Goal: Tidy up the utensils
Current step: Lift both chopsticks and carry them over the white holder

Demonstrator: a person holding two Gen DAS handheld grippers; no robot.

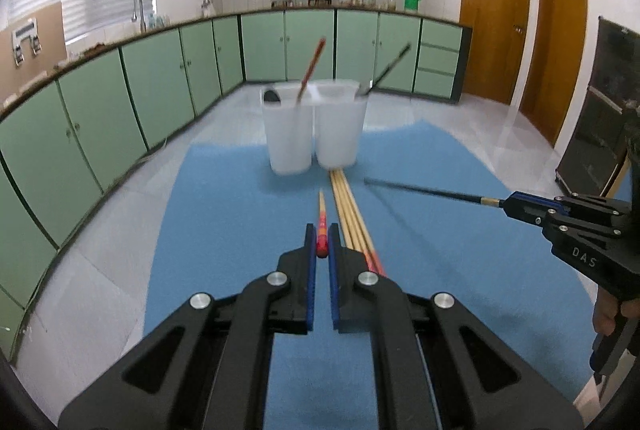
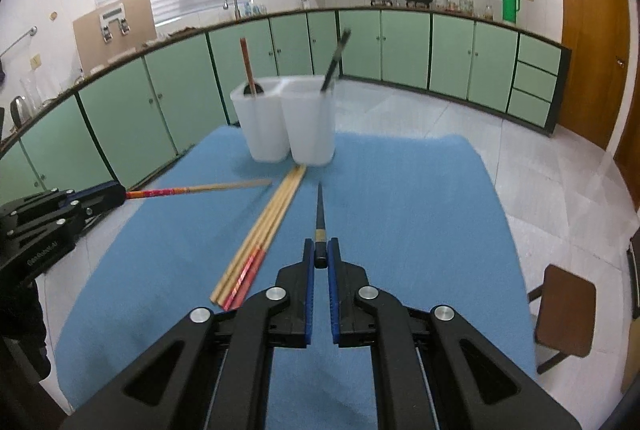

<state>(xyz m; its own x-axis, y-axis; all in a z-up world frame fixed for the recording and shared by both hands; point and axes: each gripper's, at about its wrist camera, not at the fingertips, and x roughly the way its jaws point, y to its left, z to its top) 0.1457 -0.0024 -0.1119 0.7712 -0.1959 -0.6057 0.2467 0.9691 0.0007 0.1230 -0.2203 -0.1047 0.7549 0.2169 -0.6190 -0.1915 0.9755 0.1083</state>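
Left gripper (image 1: pixel 322 242) is clamped tight on the thick end of a red-handled chopstick (image 1: pixel 321 218), tip pointing at the two white cups (image 1: pixel 314 128). Right gripper (image 2: pixel 321 252) is pinched closed on a black chopstick (image 2: pixel 320 214) (lifted off the blue mat (image 2: pixel 400 210)). Remaining wooden chopsticks (image 2: pixel 264 230) lie bundled on the mat, between both grippers, just before the cups.
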